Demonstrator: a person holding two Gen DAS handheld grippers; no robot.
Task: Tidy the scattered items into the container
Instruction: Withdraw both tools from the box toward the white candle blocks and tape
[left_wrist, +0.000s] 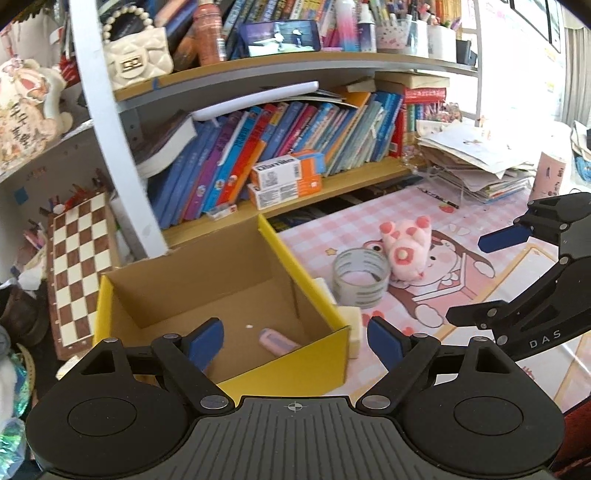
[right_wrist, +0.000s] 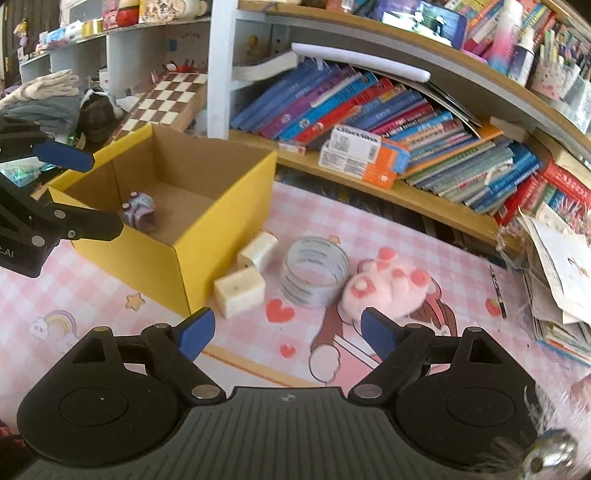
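Two grippers, left (left_wrist: 295, 341) and right (right_wrist: 284, 332), are held with fingers apart and empty; tape roll (right_wrist: 314, 271), plush toy (right_wrist: 384, 291) and two blocks (right_wrist: 240, 291) are left on the desk beside the yellow box (right_wrist: 155, 254), within reach for loading

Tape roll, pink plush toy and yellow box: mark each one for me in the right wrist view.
tape roll (right_wrist: 314, 273), right wrist view, on its outer wall facing the camera.
pink plush toy (right_wrist: 384, 295), right wrist view, on the middle of its body.
yellow box (right_wrist: 136, 254), right wrist view, on its near outer wall.
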